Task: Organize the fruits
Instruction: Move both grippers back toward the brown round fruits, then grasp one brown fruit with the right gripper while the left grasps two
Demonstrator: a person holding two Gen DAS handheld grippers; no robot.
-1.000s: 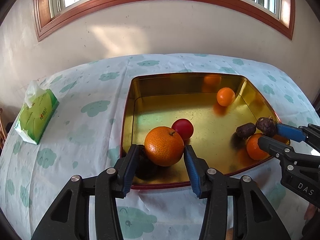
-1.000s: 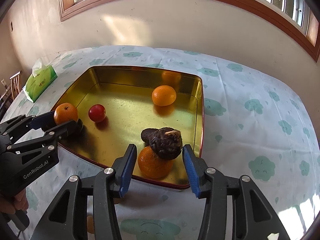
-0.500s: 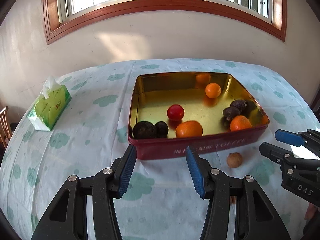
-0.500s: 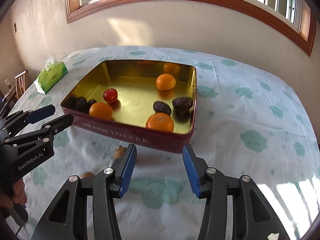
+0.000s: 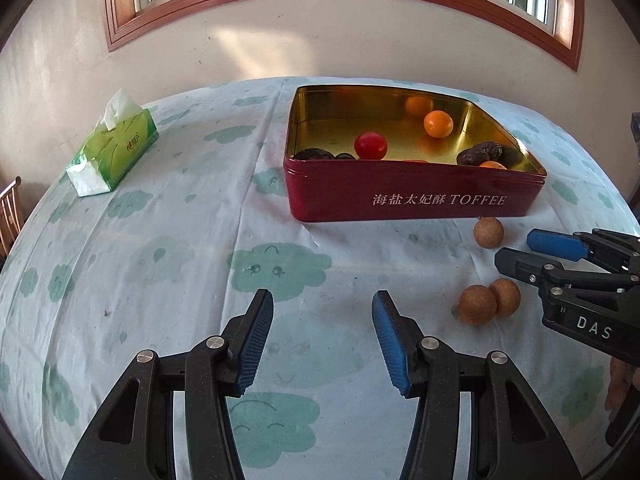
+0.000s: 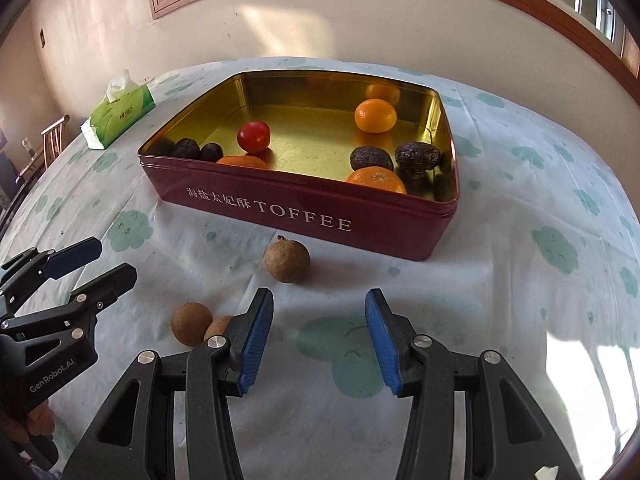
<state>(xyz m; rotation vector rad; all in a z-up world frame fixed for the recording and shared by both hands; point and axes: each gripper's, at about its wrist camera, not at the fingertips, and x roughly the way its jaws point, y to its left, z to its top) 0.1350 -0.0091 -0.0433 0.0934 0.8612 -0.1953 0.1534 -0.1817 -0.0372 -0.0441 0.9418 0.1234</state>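
Observation:
A red toffee tin [image 5: 344, 196] [image 6: 224, 188] with a gold inside holds a red round fruit [image 5: 370, 145] [image 6: 253, 136], oranges [image 5: 438, 123] [image 6: 375, 115] and several dark wrinkled fruits [image 6: 417, 157]. Three brown round fruits lie on the cloth in front of it: one near the tin [image 5: 488, 232] [image 6: 287, 261], and a touching pair [image 5: 477, 305] [image 6: 191, 323]. My left gripper [image 5: 322, 300] [image 6: 113, 259] is open over bare cloth. To its right, my right gripper [image 6: 318, 296] [image 5: 516, 249] is open too, with its left finger hiding part of the pair.
A green tissue pack [image 5: 114, 148] [image 6: 120, 114] lies at the far left of the cloud-print tablecloth. A wooden chair [image 6: 52, 140] stands past the table's left edge. A wall with a window rises behind the table.
Both grippers have drawn back from over the tin to the near side of the table. The orange and the dark fruit that were between their fingers now lie in the tin.

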